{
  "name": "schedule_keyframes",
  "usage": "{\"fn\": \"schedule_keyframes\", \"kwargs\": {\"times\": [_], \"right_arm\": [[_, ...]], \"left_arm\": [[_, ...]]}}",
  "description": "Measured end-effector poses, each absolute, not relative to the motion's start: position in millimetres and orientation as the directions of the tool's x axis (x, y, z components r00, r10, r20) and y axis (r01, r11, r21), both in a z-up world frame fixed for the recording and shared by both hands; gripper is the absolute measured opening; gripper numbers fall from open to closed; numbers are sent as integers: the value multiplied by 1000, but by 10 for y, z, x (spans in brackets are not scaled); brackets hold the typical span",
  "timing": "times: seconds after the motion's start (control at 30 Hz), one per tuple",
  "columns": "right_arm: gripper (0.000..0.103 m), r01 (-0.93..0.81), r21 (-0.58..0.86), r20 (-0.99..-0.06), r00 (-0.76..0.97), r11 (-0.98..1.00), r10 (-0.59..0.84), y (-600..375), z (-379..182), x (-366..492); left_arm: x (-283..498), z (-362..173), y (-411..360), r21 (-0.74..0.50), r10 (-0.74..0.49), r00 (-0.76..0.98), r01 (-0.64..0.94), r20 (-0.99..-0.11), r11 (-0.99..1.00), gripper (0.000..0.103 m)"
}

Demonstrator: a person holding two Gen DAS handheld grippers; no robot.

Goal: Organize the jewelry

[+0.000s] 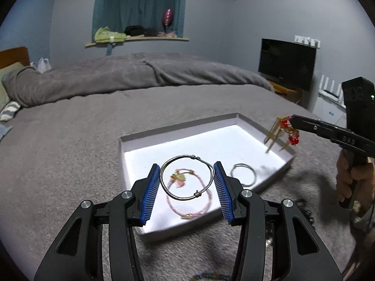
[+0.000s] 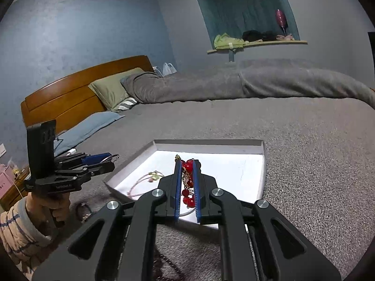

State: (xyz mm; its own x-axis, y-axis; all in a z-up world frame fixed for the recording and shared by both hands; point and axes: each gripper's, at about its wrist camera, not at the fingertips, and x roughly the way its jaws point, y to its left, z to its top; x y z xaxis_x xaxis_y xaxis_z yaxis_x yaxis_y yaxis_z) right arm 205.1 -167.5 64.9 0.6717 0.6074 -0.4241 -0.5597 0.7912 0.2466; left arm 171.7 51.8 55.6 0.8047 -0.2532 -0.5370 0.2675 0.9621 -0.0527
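- The left tongs [image 1: 187, 179] hold a silver wire bangle [image 1: 187, 178] pinched across its width between the blue pads [image 1: 150, 193], in the air above the near part of a shallow white tray [image 1: 178, 126].
- The tray rests on a grey bed [image 1: 70, 128].
- Inside it, under the bangle, lies a pink cord bracelet [image 1: 201, 207] with a small green and pink charm; a smaller silver ring [image 1: 243, 174] lies to its right.
- The right tongs [image 2: 187, 182] are nearly closed on a necklace [image 2: 187, 182] of red beads and gold chain, which dangles over the tray's far right corner in the left wrist view.
- Another dark piece [image 2: 83, 209] lies on the bed just beside the tray.
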Motion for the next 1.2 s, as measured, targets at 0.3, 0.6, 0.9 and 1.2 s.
{"fn": "schedule_keyframes", "kwargs": {"times": [0.3, 0.6, 0.9, 1.2], "right_arm": [[9, -512, 253, -494, 661, 821, 565, -1644, 452, 2288], [9, -495, 260, -517, 654, 829, 552, -1618, 326, 2339], [9, -475, 221, -528, 677, 852, 514, -1612, 341, 2323], [33, -464, 210, -508, 700, 861, 501, -1648, 395, 2271]], "left_arm": [[2036, 327, 607, -92, -226, 759, 215, -611, 972, 48], [2045, 326, 466, -47, -204, 754, 225, -624, 973, 48], [2070, 300, 473, -51, -199, 748, 217, -633, 975, 48], [2028, 321, 486, -58, -205, 756, 217, -622, 974, 59]]}}
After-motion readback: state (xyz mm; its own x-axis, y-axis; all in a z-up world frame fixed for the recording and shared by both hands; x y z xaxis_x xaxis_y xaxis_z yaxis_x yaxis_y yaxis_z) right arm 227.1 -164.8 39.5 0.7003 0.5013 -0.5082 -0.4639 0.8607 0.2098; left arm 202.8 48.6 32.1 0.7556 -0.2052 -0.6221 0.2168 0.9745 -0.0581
